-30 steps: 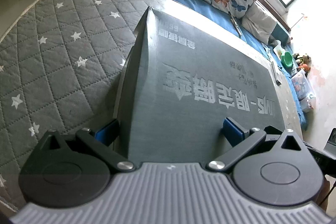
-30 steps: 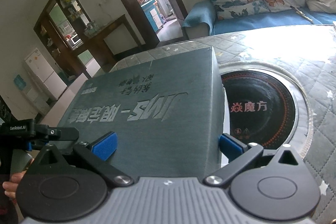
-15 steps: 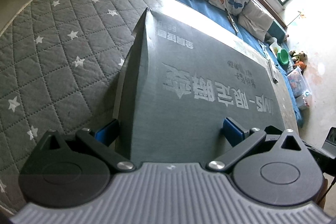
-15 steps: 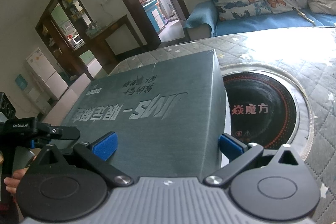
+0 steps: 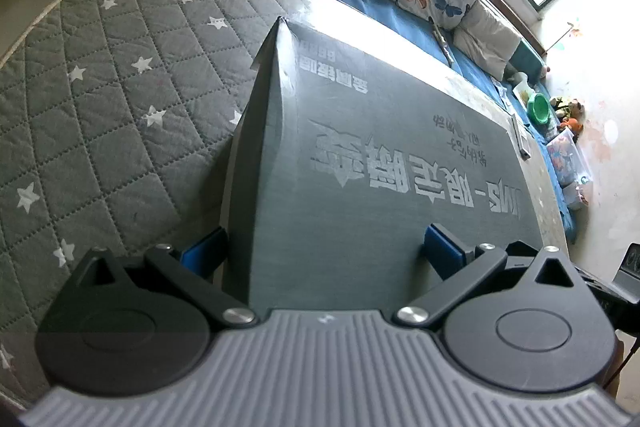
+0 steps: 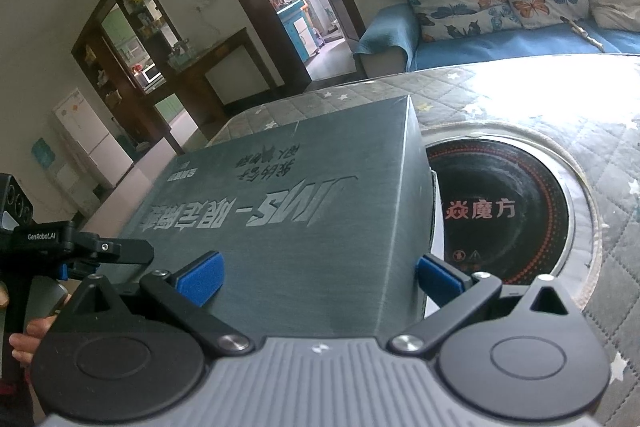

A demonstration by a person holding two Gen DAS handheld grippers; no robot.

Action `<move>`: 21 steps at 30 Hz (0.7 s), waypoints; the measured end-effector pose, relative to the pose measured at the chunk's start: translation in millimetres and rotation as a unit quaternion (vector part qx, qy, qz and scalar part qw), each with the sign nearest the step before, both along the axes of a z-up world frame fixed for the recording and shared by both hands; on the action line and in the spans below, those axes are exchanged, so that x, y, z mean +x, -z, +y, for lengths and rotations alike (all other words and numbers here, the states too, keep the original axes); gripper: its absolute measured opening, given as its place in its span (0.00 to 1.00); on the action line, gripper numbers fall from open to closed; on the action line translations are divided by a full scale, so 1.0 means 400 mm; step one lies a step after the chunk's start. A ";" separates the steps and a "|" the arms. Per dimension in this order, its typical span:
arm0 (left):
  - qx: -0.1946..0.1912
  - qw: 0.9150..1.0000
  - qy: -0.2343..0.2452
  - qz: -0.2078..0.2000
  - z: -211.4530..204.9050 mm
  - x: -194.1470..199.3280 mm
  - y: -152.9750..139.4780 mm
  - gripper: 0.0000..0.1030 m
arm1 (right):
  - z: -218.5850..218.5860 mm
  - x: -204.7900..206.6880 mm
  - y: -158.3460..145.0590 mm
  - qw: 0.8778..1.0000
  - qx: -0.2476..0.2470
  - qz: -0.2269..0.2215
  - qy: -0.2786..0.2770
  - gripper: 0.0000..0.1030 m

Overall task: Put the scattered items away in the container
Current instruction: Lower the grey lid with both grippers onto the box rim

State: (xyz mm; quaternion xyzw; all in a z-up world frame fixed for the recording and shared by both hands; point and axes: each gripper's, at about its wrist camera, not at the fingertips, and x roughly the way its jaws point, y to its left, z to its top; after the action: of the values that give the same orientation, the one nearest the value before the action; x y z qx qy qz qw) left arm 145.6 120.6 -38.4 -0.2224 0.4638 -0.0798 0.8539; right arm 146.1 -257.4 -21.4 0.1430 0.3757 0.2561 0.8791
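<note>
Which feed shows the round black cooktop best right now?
The right wrist view: the cooktop lies in the open just right of the grey box, its red lettering readable. The left wrist view shows none of it; the box fills that frame.

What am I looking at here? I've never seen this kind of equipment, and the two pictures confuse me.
These are two hand-held grippers, each with a camera looking forward along its two blue-padded fingers. One picture comes from the left gripper, the other from the right gripper. Both grip opposite ends of one dark grey box lid with pale lettering. It sits above a grey star-quilted tabletop cover. Beside the box, the right view shows a round black cooktop set into the table. At that view's left edge, a hand holds the other gripper's handle. A blue sofa stands behind.
</note>
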 end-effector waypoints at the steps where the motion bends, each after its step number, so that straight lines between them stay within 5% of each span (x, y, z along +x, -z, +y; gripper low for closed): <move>1: 0.001 1.000 0.000 -0.001 -0.003 0.000 -0.001 1.00 | -0.001 -0.001 -0.001 1.000 0.000 0.000 0.001 1.00; 21: 0.005 1.000 0.004 0.004 -0.139 0.007 -0.054 1.00 | 0.008 -0.008 0.006 1.000 -0.003 0.001 0.000 1.00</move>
State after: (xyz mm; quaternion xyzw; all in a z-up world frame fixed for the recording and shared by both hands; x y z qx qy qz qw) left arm 148.6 65.1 -17.0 -0.2166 0.4688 -0.0799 0.8526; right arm 142.8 -254.3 -23.6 0.1402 0.3775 0.2550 0.8791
